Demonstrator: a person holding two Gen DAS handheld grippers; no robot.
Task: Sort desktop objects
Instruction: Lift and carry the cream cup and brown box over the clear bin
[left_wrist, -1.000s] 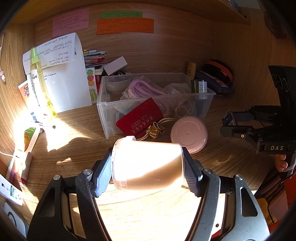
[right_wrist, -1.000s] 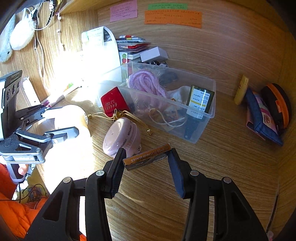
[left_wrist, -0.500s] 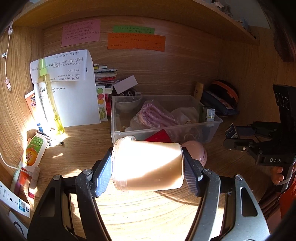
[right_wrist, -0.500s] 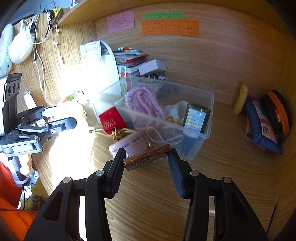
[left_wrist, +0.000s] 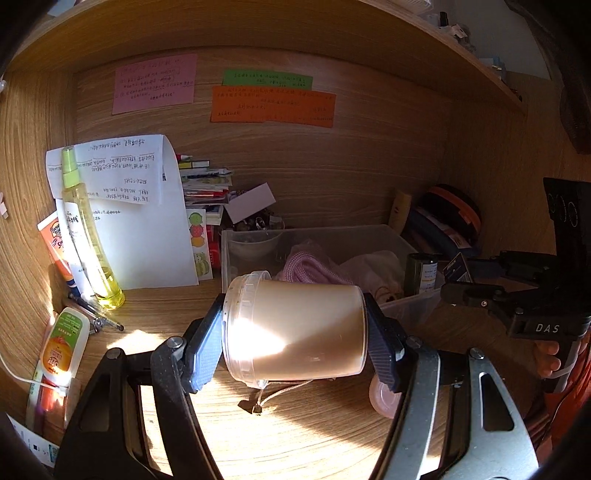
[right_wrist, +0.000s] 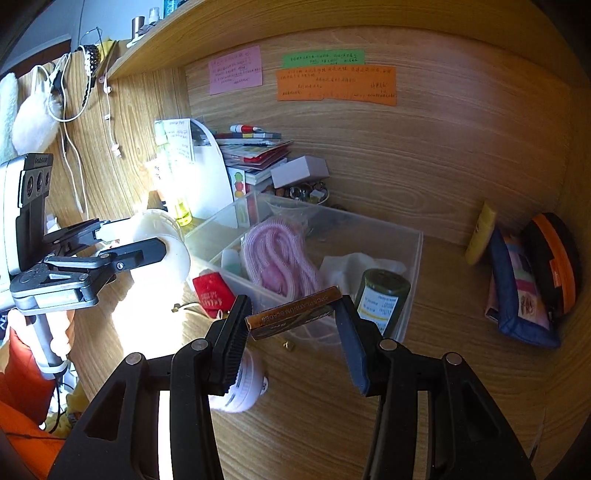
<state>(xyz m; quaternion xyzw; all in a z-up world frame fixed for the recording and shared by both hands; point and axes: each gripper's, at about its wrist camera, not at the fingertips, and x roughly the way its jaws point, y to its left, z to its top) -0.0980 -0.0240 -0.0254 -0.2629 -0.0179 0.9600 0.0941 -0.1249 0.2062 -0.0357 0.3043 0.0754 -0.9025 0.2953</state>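
Left claw (left_wrist: 295, 332) grasps a lidless jar (left_wrist: 295, 328) sideways; right claw (right_wrist: 291, 317) pinches a blade box (right_wrist: 293, 312) by its ends, which could twist free above the clear bin (right_wrist: 413, 266).

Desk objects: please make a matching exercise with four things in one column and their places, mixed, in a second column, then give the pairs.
1. white jar
2. small flat box
3. pink rope
4. yellow spray bottle

a. inside the clear bin
b. in the right gripper
c. standing by the white paper
d. in the left gripper

Pairs: 1-d, 2-b, 3-a, 4-c
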